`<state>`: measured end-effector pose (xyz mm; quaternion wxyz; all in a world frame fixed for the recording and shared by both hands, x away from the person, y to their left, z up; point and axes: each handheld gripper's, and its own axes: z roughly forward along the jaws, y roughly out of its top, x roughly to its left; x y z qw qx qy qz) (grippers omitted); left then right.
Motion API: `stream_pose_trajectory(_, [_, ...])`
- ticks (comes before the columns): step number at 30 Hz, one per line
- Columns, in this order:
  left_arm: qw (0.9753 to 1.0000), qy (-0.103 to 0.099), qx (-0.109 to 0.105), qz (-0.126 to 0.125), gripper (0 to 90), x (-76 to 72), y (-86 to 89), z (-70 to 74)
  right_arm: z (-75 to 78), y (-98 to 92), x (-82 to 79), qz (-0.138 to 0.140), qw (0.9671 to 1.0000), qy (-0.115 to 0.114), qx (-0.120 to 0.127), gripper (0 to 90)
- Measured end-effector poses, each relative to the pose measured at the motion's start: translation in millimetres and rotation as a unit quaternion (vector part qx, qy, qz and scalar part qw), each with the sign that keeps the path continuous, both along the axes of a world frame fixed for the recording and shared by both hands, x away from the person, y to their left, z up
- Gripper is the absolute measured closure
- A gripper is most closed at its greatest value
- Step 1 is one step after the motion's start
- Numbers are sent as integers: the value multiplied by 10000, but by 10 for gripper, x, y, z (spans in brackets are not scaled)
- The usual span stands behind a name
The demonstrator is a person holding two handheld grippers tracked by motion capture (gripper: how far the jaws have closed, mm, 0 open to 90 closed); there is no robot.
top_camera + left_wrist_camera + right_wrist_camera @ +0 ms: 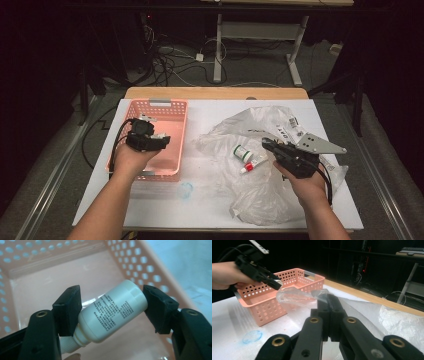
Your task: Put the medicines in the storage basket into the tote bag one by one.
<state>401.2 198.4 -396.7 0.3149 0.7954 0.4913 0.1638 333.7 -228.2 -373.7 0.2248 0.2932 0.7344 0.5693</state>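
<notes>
- The left gripper (159, 141) hung over the pink basket (131, 107), at about nine o'clock on the table (210, 210), its jaws clamped on a white bottle (113, 311).
- In the left gripper view the bottle sat crooked between the pads, one pad on the shoulder near the neck and the other on the base corner. A grip that skewed could have let the bottle twist free and drop before it was lowered.
- Falling from that height into the hard basket, it might have bounced or rolled against the perforated wall.
- The right gripper (270, 145), at about three o'clock, had its jaws shut on a fold of the clear plastic bag (297, 297).
- A pull on that film could have dragged the bag across the table and carried off the green-capped jar (242, 151) and the red-capped tube (252, 164) lying on it, just at nine o'clock of the gripper.
- The thin film looked liable to stretch or tear at the pinch.
- A blue smear (186, 189) marked the table at six o'clock of the basket; the bag sliding over it might have picked it up.
</notes>
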Motion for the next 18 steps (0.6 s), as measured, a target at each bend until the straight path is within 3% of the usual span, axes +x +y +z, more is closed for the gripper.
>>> stream_pose_trajectory(10, [9974, -458, -200, -528, 332, -422, -294, 181, 1, 4, 0, -4, 10000, -2, -16, 900])
stream_pose_trajectory(18, [9929, -579, -318, -984, 333, -673, -579, 213, -4, 3, 4, 0, 10000, -5, -21, 900])
